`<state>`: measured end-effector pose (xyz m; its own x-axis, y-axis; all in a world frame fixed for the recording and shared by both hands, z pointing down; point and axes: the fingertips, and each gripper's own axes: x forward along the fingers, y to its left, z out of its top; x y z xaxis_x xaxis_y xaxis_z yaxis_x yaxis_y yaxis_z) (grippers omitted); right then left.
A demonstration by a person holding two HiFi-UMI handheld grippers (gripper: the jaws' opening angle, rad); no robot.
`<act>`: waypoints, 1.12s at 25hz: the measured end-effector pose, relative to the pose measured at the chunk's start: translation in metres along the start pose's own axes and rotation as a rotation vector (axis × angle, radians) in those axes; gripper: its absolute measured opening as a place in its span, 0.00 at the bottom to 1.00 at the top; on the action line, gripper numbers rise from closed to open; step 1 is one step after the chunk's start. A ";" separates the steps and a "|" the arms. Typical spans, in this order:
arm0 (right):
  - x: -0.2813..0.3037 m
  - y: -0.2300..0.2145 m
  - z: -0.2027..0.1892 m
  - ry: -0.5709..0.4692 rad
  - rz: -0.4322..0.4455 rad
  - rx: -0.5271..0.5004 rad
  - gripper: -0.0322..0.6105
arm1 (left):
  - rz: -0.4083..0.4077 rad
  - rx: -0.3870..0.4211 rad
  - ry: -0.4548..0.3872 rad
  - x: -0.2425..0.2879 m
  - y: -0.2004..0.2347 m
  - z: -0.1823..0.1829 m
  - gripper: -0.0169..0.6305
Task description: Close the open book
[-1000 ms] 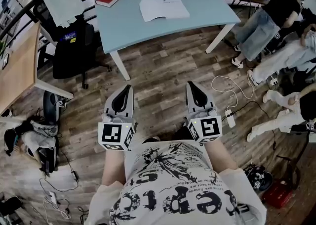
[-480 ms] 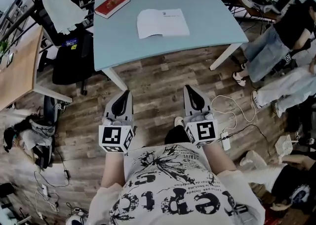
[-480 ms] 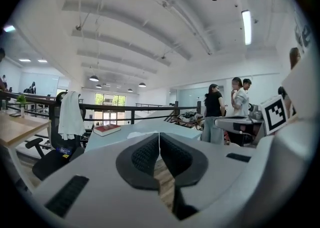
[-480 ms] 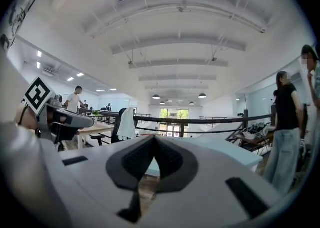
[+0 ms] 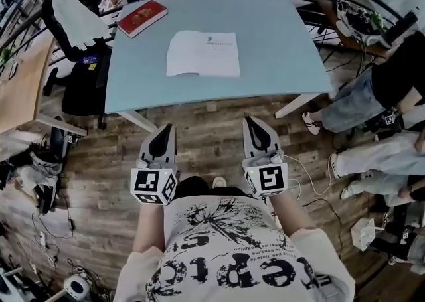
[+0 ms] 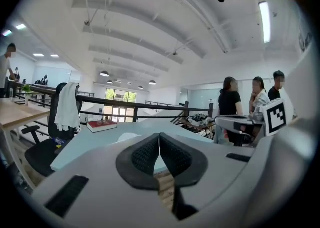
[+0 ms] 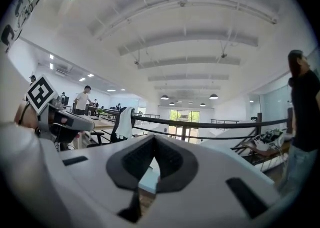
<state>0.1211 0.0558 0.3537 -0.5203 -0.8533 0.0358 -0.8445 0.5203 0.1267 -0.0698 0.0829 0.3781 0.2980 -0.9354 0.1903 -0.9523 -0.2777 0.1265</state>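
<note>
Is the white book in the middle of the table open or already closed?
Open: the white book lies spread flat on the light blue table, white pages facing up and no cover showing.

The tabletop (image 5: 279,42) is being shown in pale blue, the open book (image 5: 202,54) in plain white, and the closed book (image 5: 141,18) in red. The floor (image 5: 212,128) is being shown in brown wood grain. The left tongs (image 5: 170,128) and right tongs (image 5: 248,121) are being seen in grey, with black pads and black-and-white square markers.
</note>
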 end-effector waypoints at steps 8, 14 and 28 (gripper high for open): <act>0.084 -0.053 -0.009 0.015 0.035 0.023 0.06 | 0.010 -0.006 0.058 0.099 0.013 -0.001 0.06; 0.173 -0.078 -0.027 0.049 0.072 0.000 0.06 | 0.008 -0.030 0.096 0.192 0.050 -0.012 0.06; 0.303 -0.097 -0.078 0.138 0.174 0.004 0.07 | 0.078 -0.243 0.243 0.299 0.121 -0.097 0.06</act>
<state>0.0551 -0.2560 0.4294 -0.6362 -0.7471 0.1925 -0.7442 0.6601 0.1023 -0.0893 -0.2088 0.5449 0.2594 -0.8643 0.4309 -0.9381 -0.1194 0.3251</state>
